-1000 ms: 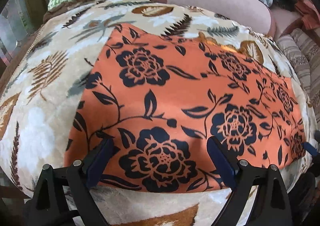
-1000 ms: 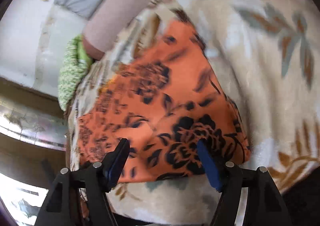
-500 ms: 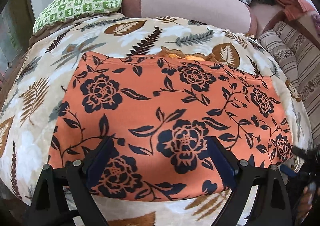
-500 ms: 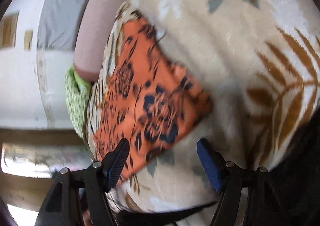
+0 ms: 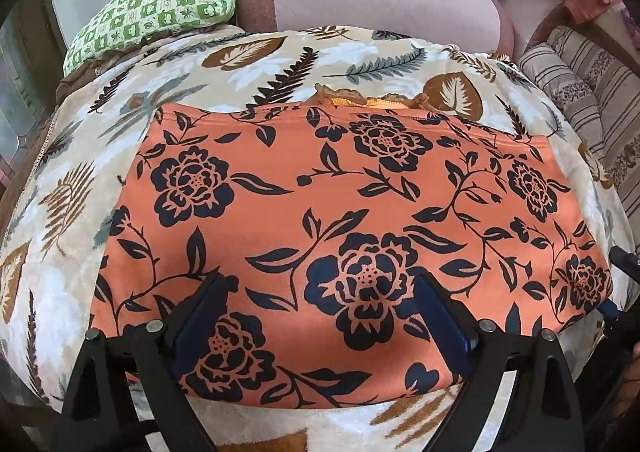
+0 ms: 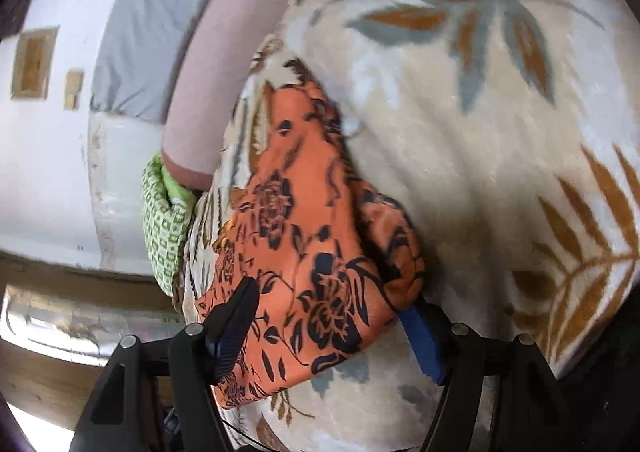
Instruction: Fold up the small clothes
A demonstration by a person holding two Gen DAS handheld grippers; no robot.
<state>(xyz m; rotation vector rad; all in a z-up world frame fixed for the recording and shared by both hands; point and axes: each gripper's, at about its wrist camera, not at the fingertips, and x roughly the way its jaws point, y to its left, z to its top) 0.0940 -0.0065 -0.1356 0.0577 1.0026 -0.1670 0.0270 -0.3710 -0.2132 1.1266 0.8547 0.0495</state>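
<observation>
Both tools released: left tool (image 5: 320, 316) over the orange garment (image 5: 340, 203), right tool (image 6: 328, 324) straddling its corner to fold on the bed (image 5: 60, 292).

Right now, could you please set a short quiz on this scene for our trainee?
1. True or false: the orange cloth lies spread on the leaf blanket.
2. What sits at the far left of the bed? A) green pillow B) basket C) lamp
3. Fill in: the left gripper has its jaws ____.

Key: 1 true; 2 A; 3 open, the cloth showing between them.
</observation>
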